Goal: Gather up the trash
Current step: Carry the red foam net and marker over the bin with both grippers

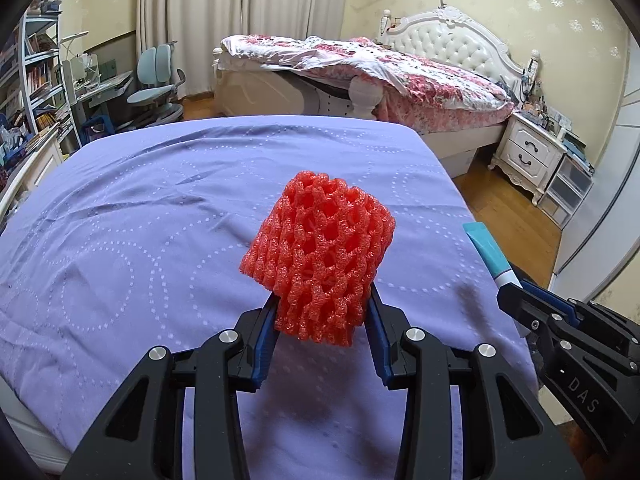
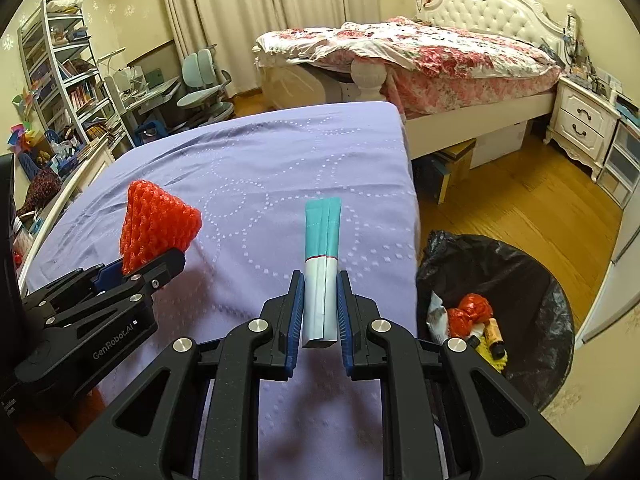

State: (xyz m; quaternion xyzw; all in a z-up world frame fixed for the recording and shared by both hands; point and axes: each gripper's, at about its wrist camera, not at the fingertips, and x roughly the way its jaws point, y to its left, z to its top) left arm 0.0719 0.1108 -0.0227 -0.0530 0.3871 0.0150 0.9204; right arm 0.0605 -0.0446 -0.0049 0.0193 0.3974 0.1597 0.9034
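My left gripper (image 1: 322,304) is shut on a red foam fruit net (image 1: 320,256) and holds it above the purple sheet (image 1: 140,220). The net also shows at the left of the right wrist view (image 2: 156,226), held by the left gripper (image 2: 142,266). My right gripper (image 2: 320,280) is shut on a flattened teal and white tube (image 2: 322,268), held above the sheet's right part. The tube (image 1: 490,254) and right gripper (image 1: 510,292) show at the right edge of the left wrist view. A bin with a black bag (image 2: 520,264) stands on the floor to the right, with trash inside.
The purple-sheeted surface (image 2: 280,168) ends at its right edge beside the bin. A bed with floral bedding (image 2: 420,52) stands beyond, a white nightstand (image 2: 580,120) at far right. Shelves, a desk and a chair (image 2: 204,80) are at the back left. Wooden floor (image 2: 520,200) lies right.
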